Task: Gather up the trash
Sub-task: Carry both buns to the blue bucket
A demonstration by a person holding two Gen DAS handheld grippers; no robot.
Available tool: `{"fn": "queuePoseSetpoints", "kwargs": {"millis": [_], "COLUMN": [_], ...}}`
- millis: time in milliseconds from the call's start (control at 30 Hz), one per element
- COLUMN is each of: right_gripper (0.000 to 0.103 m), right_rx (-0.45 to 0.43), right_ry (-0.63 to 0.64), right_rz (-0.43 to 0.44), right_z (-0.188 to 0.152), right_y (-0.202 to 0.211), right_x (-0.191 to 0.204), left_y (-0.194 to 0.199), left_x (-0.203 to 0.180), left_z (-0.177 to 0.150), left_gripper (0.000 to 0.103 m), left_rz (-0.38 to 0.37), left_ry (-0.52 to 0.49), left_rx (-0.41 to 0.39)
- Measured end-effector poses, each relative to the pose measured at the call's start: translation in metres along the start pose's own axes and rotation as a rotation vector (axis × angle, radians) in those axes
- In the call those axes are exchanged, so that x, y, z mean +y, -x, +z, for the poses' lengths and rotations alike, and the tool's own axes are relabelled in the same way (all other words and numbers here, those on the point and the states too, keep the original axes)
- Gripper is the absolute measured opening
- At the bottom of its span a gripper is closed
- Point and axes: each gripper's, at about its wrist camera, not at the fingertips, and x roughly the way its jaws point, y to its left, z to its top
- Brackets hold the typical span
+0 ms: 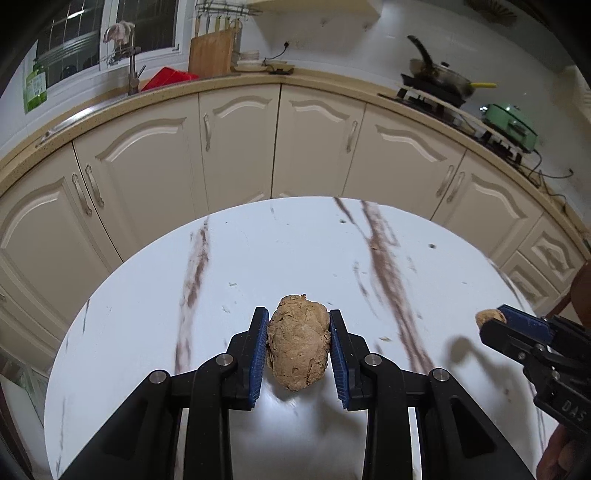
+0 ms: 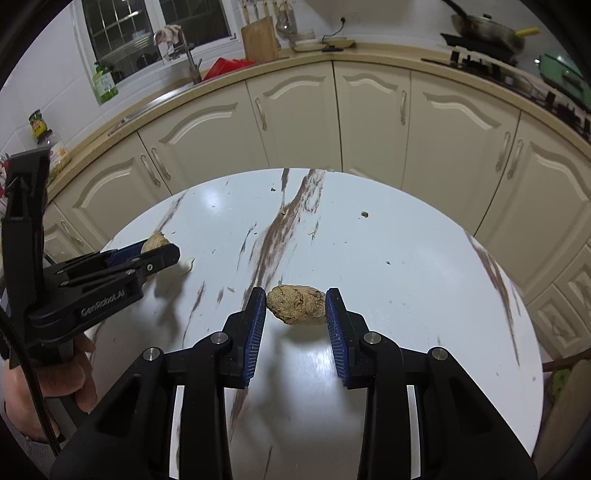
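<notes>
Between the blue pads of the left gripper (image 1: 298, 345) sits a brown crumpled lump (image 1: 298, 341), pressed from both sides, so the fingers are narrow and hold it. It looks like a wad of rough brown paper or a similar waste, with its long side pointing away from the camera. Its shadow falls on the white table (image 1: 147, 314) a little below it, so the lump seems to be lifted above the surface, though I cannot tell this for sure.

The right gripper (image 2: 295, 314) holds a second brown lump (image 2: 297, 304), smaller and lying across the gap between the fingers. Its right end touches the right pad; at the left pad the contact is very close but not fully clear. A shadow lies on the table under it too. From the left wrist view this same gripper (image 1: 493, 319) shows at the right edge, with its lump (image 1: 489, 316) at the tip.

From the right wrist view the left gripper (image 2: 162, 251) is at the left side, held by a hand (image 2: 48, 384), and its lump (image 2: 155, 242) shows at the fingertips. Just beside these tips a small pale scrap (image 2: 188, 264) lies on the table.

The round table (image 2: 406, 277) is white with brown marble veins (image 2: 280, 229), and a few dark crumbs (image 2: 364, 214) are scattered on it. Behind it stand cream cabinets (image 2: 295, 122) under a counter with a sink tap (image 2: 188, 55), a wooden cutting board (image 2: 260, 40) and a pan (image 2: 484, 24) on the stove.
</notes>
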Motion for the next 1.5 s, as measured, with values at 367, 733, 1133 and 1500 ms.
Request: {"fn": "queuePoseSetpoints", "kwargs": {"millis": [367,733,1133,1500], "right_gripper": [0.031,0.031,0.031,0.031], "right_rx": [-0.150,-0.307,-0.342,-0.149], "right_ry": [-0.026,-0.084,-0.242,-0.474], "right_rz": [-0.003,-0.082,-0.216,-0.262], "right_z": [-0.024,-0.074,-0.144,-0.222], "right_y": [0.109,0.236,0.312,0.263], "right_x": [-0.010,-0.055,-0.148,-0.279], "left_y": [0.116,0.215,0.211,0.121], "left_x": [-0.059,-0.155,-0.272,-0.369], "left_z": [-0.040,-0.100,-0.130,-0.172], "left_gripper": [0.028,0.028,0.028,0.028], "left_rz": [-0.059,-0.175,-0.340,-0.395], "left_ry": [-0.049,-0.171,-0.317,-0.471], "left_rx": [-0.168,-0.271,-0.201,0.057]}}
